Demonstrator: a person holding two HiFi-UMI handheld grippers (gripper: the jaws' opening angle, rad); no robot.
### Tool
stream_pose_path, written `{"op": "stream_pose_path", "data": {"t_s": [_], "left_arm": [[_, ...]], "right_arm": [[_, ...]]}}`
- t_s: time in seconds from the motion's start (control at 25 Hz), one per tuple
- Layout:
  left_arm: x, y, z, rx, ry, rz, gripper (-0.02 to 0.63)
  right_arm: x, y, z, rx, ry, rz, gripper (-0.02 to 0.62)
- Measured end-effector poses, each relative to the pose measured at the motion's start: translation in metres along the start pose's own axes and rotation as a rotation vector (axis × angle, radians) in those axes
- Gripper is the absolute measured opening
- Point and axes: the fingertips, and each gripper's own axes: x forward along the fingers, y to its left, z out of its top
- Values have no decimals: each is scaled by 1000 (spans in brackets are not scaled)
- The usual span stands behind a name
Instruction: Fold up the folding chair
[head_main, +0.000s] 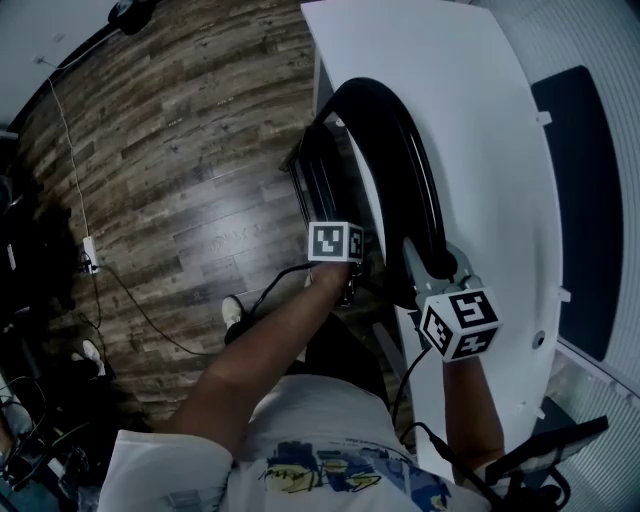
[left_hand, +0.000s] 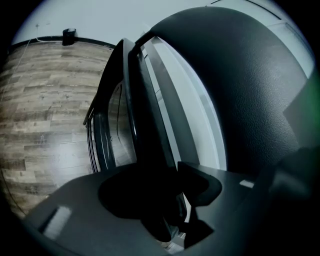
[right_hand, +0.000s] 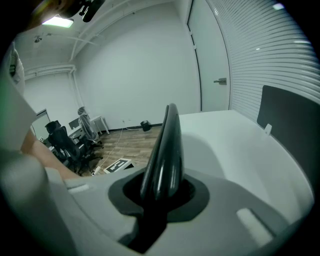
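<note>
The black folding chair (head_main: 395, 150) stands on its edge against a white table (head_main: 480, 120), its curved backrest rim uppermost. My right gripper (right_hand: 157, 200) is shut on that glossy rim (right_hand: 165, 150), which rises out from between the jaws. My left gripper (left_hand: 167, 202) is open around a dark frame tube (left_hand: 137, 115) of the chair, with a sliver of light showing beside the tube. The padded seat (left_hand: 240, 90) fills the right of the left gripper view. In the head view both marker cubes (head_main: 335, 242) (head_main: 460, 322) sit by the chair's near end.
Wood floor (head_main: 180, 180) lies to the left, with a cable and power strip (head_main: 90, 258) on it. Office chairs (right_hand: 65, 142) and a marker sheet (right_hand: 117, 165) sit farther off. A dark panel (head_main: 580, 200) and a slatted wall (right_hand: 260, 45) lie behind the table.
</note>
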Motion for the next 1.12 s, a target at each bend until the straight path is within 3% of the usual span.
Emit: {"op": "stream_pose_path", "data": {"t_s": [0.28,0.56,0.96,1.12], "left_arm": [[-21,-2,9,108,-29,-2,230],[-57,-1,18,158,-76,-14,229],[-120,0,30,292,-174,-35,230],[-144,3,31,305,-203,-52,230]], "right_arm": [[0,-1,0,-28,47,-17,85],[-7,-9,-2,-56,111,-63,163],[-28,-7,3,-86,148,-122,193],[-43,-8,6,-91,155,-164,198]]}}
